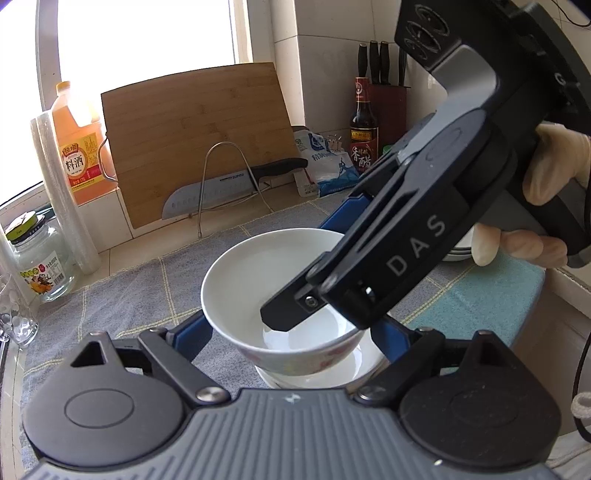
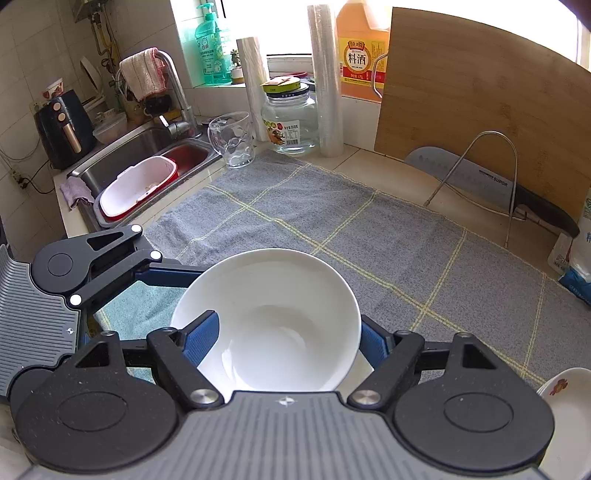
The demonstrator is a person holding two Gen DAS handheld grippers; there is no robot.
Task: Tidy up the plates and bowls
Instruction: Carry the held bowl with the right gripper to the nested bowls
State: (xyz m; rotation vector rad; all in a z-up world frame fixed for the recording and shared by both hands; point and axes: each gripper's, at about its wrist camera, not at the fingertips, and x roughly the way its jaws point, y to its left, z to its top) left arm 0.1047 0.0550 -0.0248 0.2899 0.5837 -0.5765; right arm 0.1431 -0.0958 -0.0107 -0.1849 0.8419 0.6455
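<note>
A home kitchen, plainly lived in. Tiled walls and a tiled worktop under a bright window [image 1: 147,33]. Stainless sink [image 2: 122,155] with a curved tap [image 2: 177,85], a rag draped over it. Bamboo cutting board [image 1: 195,144] leaning upright, a broad kitchen knife [image 1: 221,192] propped against it. Cooking wine jug [image 1: 79,147], vinegar bottle [image 1: 364,129], knife block [image 1: 388,99] in the corner. Green dish soap [image 2: 210,48] on the sill, black air fryer [image 2: 64,127] beside the sink, grey checked cloth [image 2: 332,236] spread over the counter.
</note>
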